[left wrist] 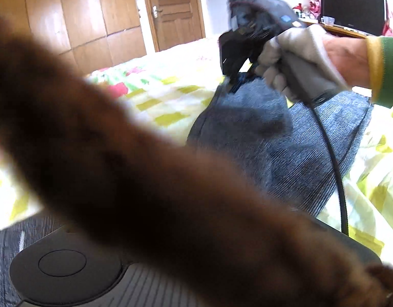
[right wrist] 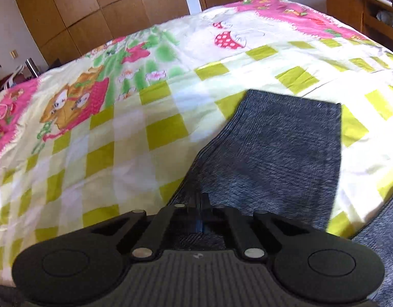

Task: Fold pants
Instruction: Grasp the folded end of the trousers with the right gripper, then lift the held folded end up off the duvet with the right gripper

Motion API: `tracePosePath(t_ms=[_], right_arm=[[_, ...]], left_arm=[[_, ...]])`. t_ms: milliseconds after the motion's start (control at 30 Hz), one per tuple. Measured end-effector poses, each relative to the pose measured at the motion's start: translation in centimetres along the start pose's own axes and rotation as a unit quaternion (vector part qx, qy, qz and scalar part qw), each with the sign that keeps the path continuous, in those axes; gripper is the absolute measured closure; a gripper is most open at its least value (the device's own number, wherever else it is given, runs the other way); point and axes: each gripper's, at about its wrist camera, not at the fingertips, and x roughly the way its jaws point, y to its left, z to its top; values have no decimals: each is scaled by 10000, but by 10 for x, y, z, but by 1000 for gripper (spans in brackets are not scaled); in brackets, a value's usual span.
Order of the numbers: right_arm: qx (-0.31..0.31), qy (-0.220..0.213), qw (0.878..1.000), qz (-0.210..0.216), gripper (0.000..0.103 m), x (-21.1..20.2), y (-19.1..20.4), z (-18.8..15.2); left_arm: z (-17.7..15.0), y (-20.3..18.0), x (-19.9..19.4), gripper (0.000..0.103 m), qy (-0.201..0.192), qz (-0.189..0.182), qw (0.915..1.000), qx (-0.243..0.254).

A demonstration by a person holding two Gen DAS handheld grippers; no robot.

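The grey ribbed pants (left wrist: 260,140) lie on a checked bedspread (left wrist: 165,97). In the right wrist view the pants (right wrist: 286,140) stretch flat ahead, with a straight far edge. My right gripper (right wrist: 199,212) is shut on the near cloth. From the left wrist view, a gloved hand (left wrist: 298,58) holds that right gripper (left wrist: 233,83), which pinches a raised edge of the pants. A blurred brown fuzzy band (left wrist: 145,179) crosses close to the left camera and hides my left gripper's fingers. Only the left gripper's base (left wrist: 63,263) shows, with grey cloth beside it.
The bedspread (right wrist: 119,140) extends wide to the left and beyond the pants. A black cable (left wrist: 334,158) hangs from the right gripper across the pants. A wooden wardrobe (left wrist: 81,12) and door (left wrist: 176,10) stand behind the bed, a sideboard (right wrist: 362,12) at right.
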Motion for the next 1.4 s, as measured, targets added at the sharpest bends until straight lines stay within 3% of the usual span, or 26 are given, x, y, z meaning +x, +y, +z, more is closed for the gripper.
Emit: tracePosePath(t_ms=[67,167,233,300,433,533,633,733,800,833,867,900,1067,1167,1267,1400], right_arm=[[178,-341,9987,327,86,-36,-22,7],[140,-778,9958,456,86,-83,-51,13],[-94,-600,9973,409,81,-87,-55,15],[-136,-180,9984,515,77,-71,-49,16],[89,207,9985,507,51,-24,-25,11],[360,576,9974,234,48,22,-10,17],[290,827,9952,-429,45,60,3,19],[163,701,9946,-753,38,75,12,20],[150,661,9945,-797,43,78,12,24],[119,627,9949,-778,64,78,11,25],[147,646,9949,-763,75,76,8,26],[231,667,9953,-656,78,74,3,28],[535,447,9975,-147,81,41,-27,30],[646,53,9975,281,81,-4,-56,30],[956,-505,9906,843,81,-71,-97,20],[1490,-1074,9773,1052,81,-147,-166,-27]], left_arm=[[9,-6,-4,58,-104,-32,9999,52],[21,-17,-8,56,-321,-86,9994,128],[26,-24,-3,55,-322,-68,9993,179],[27,-30,6,53,-188,46,9995,240],[21,-29,19,49,63,314,9993,216],[19,-20,26,41,93,412,9991,19],[19,-8,38,36,164,400,9988,-211],[16,-2,51,36,325,253,9983,-411],[15,4,55,37,385,126,9975,-586],[14,7,56,41,383,55,9968,-702],[14,9,55,43,378,-4,9962,-783],[14,9,54,50,371,-44,9960,-817],[22,-4,48,71,331,-125,9979,-551],[30,-16,36,72,131,-149,9993,-312],[39,-26,22,72,-196,-439,9985,-250],[42,-58,12,67,-474,-725,9962,94]])
